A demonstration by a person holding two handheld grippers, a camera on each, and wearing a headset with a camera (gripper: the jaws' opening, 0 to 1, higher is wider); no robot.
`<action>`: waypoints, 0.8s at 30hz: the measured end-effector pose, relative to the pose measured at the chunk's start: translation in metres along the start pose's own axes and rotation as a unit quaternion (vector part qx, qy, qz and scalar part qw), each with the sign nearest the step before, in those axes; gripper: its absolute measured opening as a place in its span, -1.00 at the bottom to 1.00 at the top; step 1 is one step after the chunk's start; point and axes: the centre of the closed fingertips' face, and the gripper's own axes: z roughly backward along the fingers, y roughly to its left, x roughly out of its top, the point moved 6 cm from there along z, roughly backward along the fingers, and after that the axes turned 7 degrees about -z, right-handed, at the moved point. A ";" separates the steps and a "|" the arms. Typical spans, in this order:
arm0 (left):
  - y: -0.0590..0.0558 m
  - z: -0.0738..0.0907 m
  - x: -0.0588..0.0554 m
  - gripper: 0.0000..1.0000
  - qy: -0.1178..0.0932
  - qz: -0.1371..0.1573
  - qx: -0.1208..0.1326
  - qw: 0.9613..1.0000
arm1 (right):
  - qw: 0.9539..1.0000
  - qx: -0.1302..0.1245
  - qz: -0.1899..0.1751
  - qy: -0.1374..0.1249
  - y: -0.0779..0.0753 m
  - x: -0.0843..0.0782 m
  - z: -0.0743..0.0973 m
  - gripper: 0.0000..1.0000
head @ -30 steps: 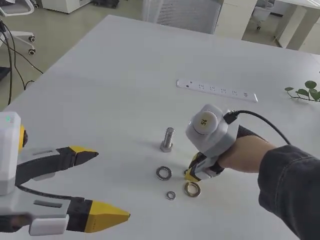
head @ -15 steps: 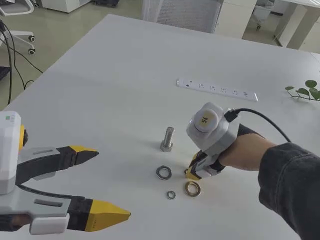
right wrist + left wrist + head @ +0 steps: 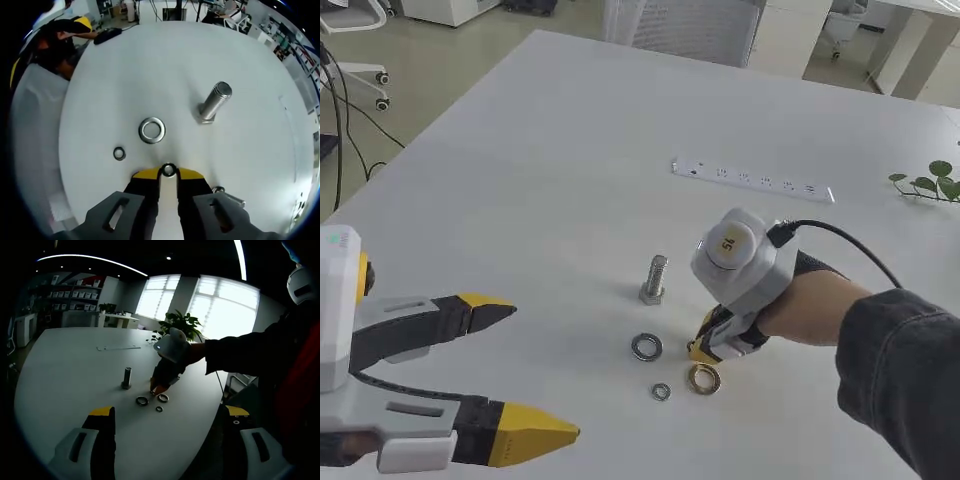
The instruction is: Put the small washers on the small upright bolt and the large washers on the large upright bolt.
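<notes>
Small steel washer (image 3: 164, 170) pinched in near-shut R tool (image 3: 169, 173) | small grey upright bolt (image 3: 230, 197) just right of tips, R nearer | L tool (image 3: 542, 370) wide open, empty.

silver steel upright bolt (image 3: 655, 279) mid-frame on white tabletop (image 3: 540, 150); big silver washer (image 3: 646, 347) just below, tiny silver washer (image 3: 661, 391) lower, gold washer (image 3: 704, 378) right of that

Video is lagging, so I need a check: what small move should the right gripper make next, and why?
Probably lift straight up a little. The right gripper looks shut on a small washer low over the table, with a large washer and a second small washer lying just ahead; rising first should keep from knocking them.
</notes>
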 end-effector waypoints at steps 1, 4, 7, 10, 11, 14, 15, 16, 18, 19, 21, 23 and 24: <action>0.000 0.000 0.000 0.77 0.000 -0.001 0.000 1.000 | 1.000 -0.001 0.001 -0.001 0.000 0.000 0.001 -0.72; 0.000 0.000 0.001 0.77 0.000 -0.002 -0.001 1.000 | 1.000 -0.002 0.001 0.000 0.000 0.000 0.002 -0.72; -0.001 0.000 0.002 0.77 -0.001 -0.003 -0.002 1.000 | 1.000 -0.004 0.001 -0.001 -0.001 -0.001 0.005 -0.72; -0.001 -0.001 0.001 0.77 0.000 -0.003 -0.002 1.000 | 1.000 -0.006 0.001 0.001 -0.002 -0.002 0.006 -0.72; -0.002 -0.001 0.001 0.77 -0.001 -0.003 -0.003 1.000 | 1.000 -0.006 0.001 0.001 -0.002 -0.003 0.007 -0.72; -0.002 -0.001 0.001 0.77 0.000 -0.003 -0.003 1.000 | 1.000 -0.008 0.004 0.003 -0.001 -0.004 0.009 -0.72; -0.002 -0.001 0.001 0.77 0.000 -0.003 -0.003 1.000 | 1.000 -0.008 0.005 0.005 -0.001 -0.005 0.010 -0.72; -0.002 0.000 0.001 0.77 0.000 -0.003 -0.003 1.000 | 1.000 -0.010 0.006 0.005 -0.001 -0.005 0.011 -0.72; -0.002 0.000 0.002 0.77 -0.001 -0.004 -0.003 1.000 | 1.000 -0.010 0.005 0.006 -0.001 -0.007 0.013 -0.72; -0.002 -0.001 0.002 0.77 -0.001 -0.004 -0.003 1.000 | 1.000 -0.012 0.006 0.006 -0.002 -0.007 0.014 -0.73; -0.002 -0.001 0.002 0.77 -0.001 -0.005 -0.003 1.000 | 1.000 -0.012 0.004 0.006 -0.002 -0.009 0.016 -0.72; -0.003 -0.002 0.003 0.77 -0.002 -0.005 -0.005 1.000 | 1.000 -0.014 0.002 0.006 -0.002 -0.010 0.018 -0.73; -0.003 -0.002 0.003 0.77 -0.002 -0.006 -0.005 1.000 | 1.000 -0.014 0.002 0.006 -0.002 -0.011 0.019 -0.73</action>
